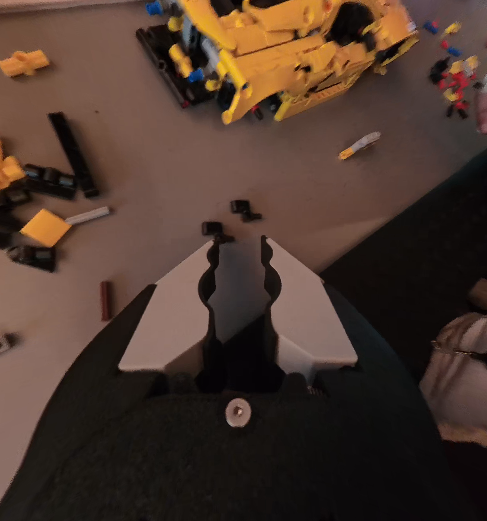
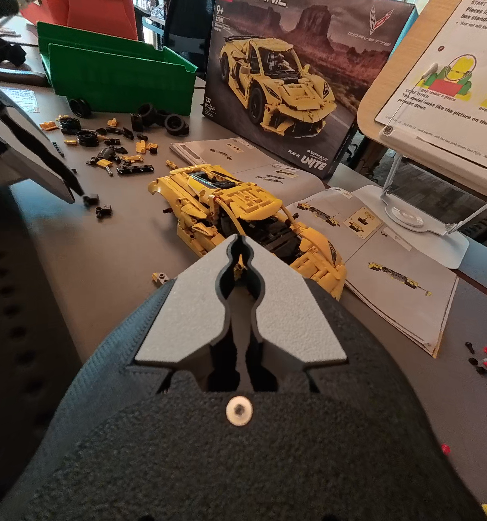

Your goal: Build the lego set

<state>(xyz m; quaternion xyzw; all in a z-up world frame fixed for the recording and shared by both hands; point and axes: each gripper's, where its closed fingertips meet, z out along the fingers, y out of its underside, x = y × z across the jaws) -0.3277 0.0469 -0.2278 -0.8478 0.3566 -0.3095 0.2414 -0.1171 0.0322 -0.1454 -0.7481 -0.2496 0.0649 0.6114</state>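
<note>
Grey table (image 2: 123, 253); left tool (image 1: 239, 239) agape over black connector (image 1: 212, 229), right tool (image 2: 240, 239) closed, empty.

place: office-like workroom | cues: desk (image 2: 123, 253), green parts bin (image 2: 118, 76), document stand (image 2: 422, 220)

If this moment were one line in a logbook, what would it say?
left gripper: open, at small black connector | right gripper: shut, empty, above yellow car | table: loose parts

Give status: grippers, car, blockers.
Left gripper open, jaws at a small black connector on the table. Right gripper shut, empty, hovering before the yellow car. Second black connector close by; nothing blocking.
</note>
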